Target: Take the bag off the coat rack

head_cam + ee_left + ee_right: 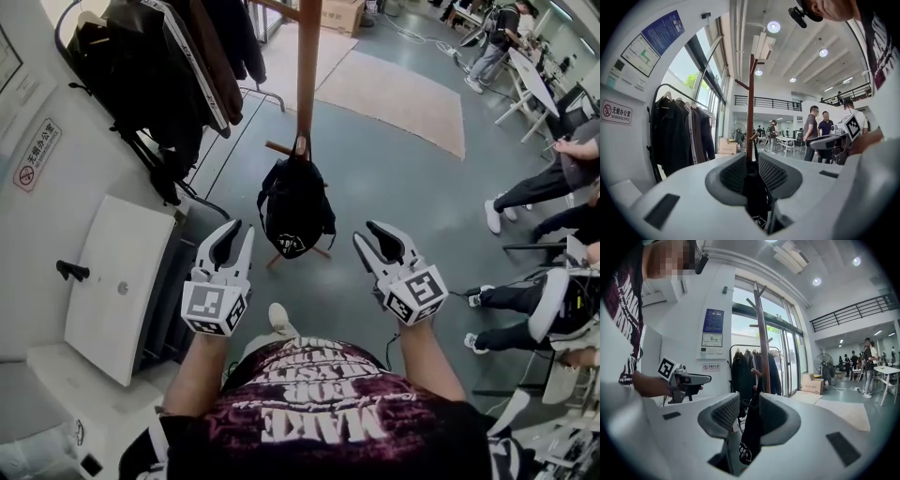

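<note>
A black bag (295, 211) hangs by its strap from a low peg on the wooden coat rack pole (307, 66). My left gripper (236, 237) is open and held a little short of the bag, to its lower left. My right gripper (373, 239) is also open, short of the bag at its lower right. Neither touches it. In the left gripper view the bag (757, 197) and pole (750, 108) show through the gap of the left gripper (752, 173). In the right gripper view the bag (751, 437) hangs beyond the open right gripper (749, 411).
A garment rail with dark coats (169, 75) stands at the left by the wall. A white cabinet (117, 281) sits below it. Seated people (562, 187) line the right side. A beige rug (394, 94) lies on the grey floor beyond the rack.
</note>
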The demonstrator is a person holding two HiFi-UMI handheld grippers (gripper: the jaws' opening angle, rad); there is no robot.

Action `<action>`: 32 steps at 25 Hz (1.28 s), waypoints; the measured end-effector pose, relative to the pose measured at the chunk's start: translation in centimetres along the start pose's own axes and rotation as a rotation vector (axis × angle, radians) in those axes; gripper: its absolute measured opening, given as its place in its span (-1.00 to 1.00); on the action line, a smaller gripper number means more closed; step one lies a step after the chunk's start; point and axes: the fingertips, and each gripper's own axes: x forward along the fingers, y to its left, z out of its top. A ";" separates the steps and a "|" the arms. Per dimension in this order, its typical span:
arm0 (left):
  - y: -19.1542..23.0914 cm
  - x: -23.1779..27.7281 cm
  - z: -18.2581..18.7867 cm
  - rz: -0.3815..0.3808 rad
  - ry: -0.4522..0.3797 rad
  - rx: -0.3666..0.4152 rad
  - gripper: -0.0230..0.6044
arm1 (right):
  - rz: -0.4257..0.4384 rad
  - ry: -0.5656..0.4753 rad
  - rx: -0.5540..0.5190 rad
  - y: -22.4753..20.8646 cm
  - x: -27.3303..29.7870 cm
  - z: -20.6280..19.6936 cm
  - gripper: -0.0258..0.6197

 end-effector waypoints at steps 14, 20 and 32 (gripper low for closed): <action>4.3 4.3 1.9 -0.054 -0.011 0.012 -0.67 | -0.034 -0.001 -0.016 -1.3 5.7 2.2 -0.49; 7.0 5.4 2.1 -0.069 -0.019 0.013 -0.67 | -0.046 -0.006 -0.019 -1.1 8.4 3.0 -0.50; 6.9 6.9 1.5 -0.167 -0.009 0.005 -0.67 | -0.077 0.025 -0.018 -0.1 9.5 3.0 -0.50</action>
